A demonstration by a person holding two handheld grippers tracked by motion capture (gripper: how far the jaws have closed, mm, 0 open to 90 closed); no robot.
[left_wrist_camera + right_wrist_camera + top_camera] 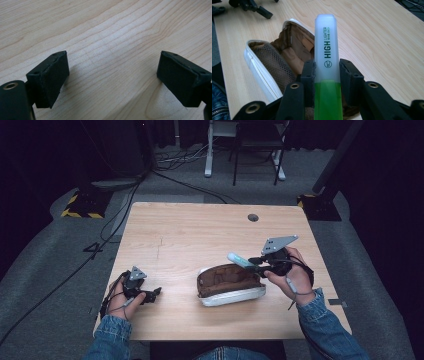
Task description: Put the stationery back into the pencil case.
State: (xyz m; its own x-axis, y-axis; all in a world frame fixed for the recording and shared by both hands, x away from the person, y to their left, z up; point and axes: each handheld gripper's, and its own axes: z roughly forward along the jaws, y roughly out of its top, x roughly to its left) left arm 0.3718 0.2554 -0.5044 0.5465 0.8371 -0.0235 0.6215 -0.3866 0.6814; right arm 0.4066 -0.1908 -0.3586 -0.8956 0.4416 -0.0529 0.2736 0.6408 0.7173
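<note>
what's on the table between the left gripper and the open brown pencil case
Nothing: in the high view, only bare wooden table lies between the left gripper and the open brown, white-edged pencil case.

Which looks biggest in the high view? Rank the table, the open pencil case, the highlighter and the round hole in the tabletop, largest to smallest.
1. table
2. pencil case
3. highlighter, partly hidden by the right gripper holding it
4. round hole, which lies farther from the camera, so its rank against the highlighter is unsure

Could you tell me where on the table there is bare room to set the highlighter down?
The far half of the table is bare, as is the strip between the left claw and pencil case. It's crowded where the right claw grips the highlighter.
</note>
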